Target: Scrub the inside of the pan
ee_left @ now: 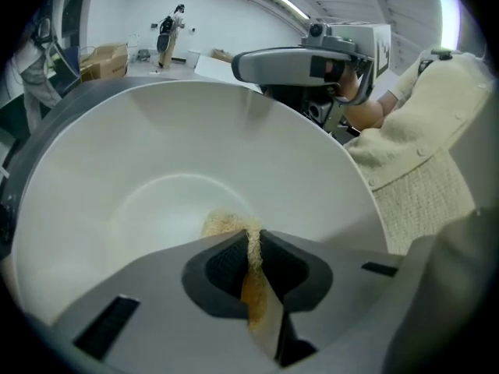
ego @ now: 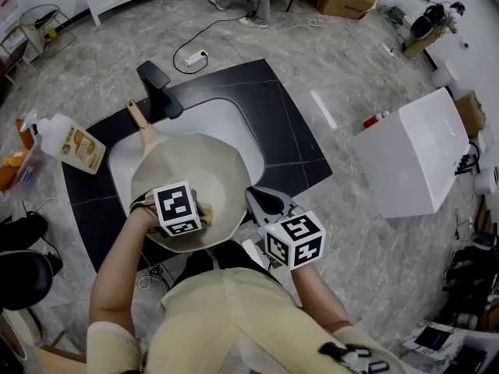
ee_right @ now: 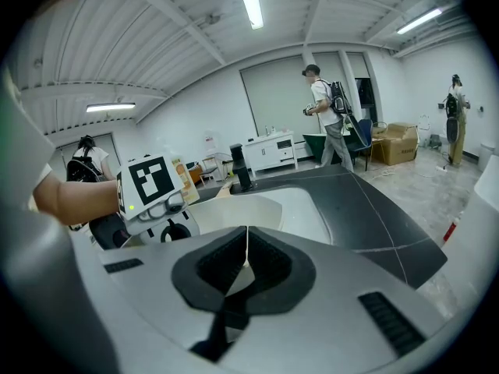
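**Fig.** Pan (ego: pixel 204 158) sits over the sink (ego: pixel 238 127), its wooden handle (ego: pixel 141 118) pointing twd the tap (ego: pixel 158 90). The right gripper (ee_right: pixel 246 249) is clamped on the pan's near rim, which shows as a thin pale edge betw. its pads. This grip prob. steadies the pan and presents the bowl to the other tool. The left gripper (ee_left: pixel 251 240) is down inside the bowl, jaws closed on a tan scrub pad (ee_left: pixel 226 226). The pad's free end appears to lie against the pan wall, just above the flat base. The pad is pinched edge-on, so pad rather than jaw meets the coating. A detergent bottle (ego: pixel 76 146) stands on the counter (ego: pixel 288 131) left of the sink, apart from the work.
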The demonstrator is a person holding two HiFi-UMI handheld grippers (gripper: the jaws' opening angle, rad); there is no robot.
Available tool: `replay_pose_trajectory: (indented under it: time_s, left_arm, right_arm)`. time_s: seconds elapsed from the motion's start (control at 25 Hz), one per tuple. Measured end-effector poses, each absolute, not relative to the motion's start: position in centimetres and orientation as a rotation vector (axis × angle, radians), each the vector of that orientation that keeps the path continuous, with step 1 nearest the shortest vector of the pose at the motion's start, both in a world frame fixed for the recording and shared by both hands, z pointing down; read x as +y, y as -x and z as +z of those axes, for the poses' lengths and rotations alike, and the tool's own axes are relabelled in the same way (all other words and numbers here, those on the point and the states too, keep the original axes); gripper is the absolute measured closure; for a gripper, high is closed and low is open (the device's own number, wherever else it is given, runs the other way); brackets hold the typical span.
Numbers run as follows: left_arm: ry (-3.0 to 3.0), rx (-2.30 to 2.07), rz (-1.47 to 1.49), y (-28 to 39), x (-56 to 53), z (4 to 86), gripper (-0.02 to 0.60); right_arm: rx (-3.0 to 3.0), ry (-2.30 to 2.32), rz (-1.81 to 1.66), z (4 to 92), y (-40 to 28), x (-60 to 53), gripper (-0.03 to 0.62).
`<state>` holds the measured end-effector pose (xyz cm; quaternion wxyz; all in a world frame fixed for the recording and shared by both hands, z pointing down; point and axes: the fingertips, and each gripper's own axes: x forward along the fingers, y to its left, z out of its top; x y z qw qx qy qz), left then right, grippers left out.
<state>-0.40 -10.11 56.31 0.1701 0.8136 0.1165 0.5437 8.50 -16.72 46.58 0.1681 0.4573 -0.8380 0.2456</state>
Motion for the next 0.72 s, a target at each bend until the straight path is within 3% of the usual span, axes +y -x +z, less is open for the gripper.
replay_pose_trajectory:
  time_s: [0.72]
  left_arm:
    - [-2.256,0.177,1.625,4.0,-11.8,57.2,0.546]
  right_arm:
    - [-2.376,-1.299,0.691,46.5,-8.5,-16.5,0.577]
